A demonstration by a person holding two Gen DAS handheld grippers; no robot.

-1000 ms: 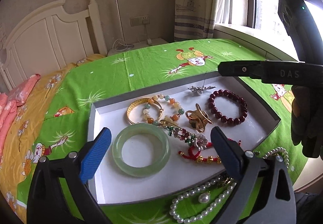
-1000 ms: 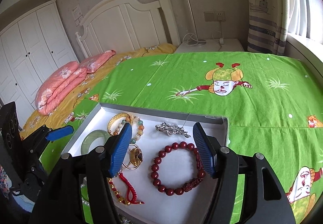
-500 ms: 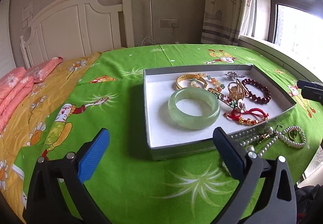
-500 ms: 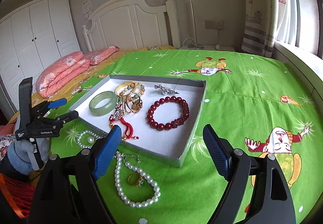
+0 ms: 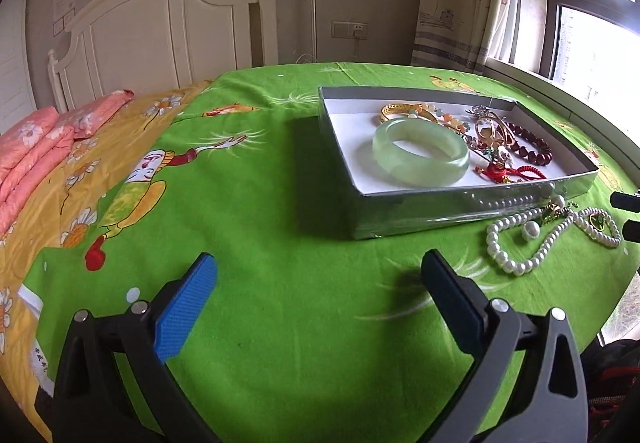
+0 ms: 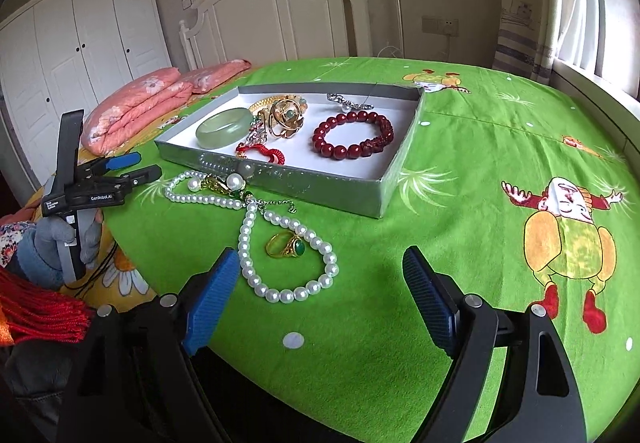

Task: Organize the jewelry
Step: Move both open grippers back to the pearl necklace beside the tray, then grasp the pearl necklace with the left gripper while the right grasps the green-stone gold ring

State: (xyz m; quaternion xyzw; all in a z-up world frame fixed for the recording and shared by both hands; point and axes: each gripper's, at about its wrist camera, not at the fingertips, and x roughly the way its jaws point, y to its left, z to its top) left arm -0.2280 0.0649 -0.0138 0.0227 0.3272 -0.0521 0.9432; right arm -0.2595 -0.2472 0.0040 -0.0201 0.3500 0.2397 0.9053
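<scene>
A silver tray (image 6: 312, 187) sits on the green bedspread holding a jade bangle (image 6: 224, 131), a dark red bead bracelet (image 6: 352, 135), a red cord bracelet (image 6: 264, 153) and gold pieces. Outside it, against its front wall, lies a pearl necklace (image 6: 244, 243) with a gold ring with a green stone (image 6: 286, 245) inside its loop. My right gripper (image 6: 320, 263) hangs open just short of that loop, nothing between its fingers. My left gripper (image 5: 318, 263) is open over bare cloth, left of the tray (image 5: 472, 211) and the pearl necklace (image 5: 491, 245).
Pink folded bedding (image 6: 140, 107) lies at the far left by the white headboard (image 6: 280, 15). A gloved hand (image 6: 52, 243) holds the left gripper (image 6: 146, 166) at the bed's edge. A window and curtain (image 5: 460, 3) stand on the right.
Both grippers have drawn back and down from above the tray to the near side of the bed. The pearl necklace and ring now lie in front of the right gripper, whose jaws stand wider.
</scene>
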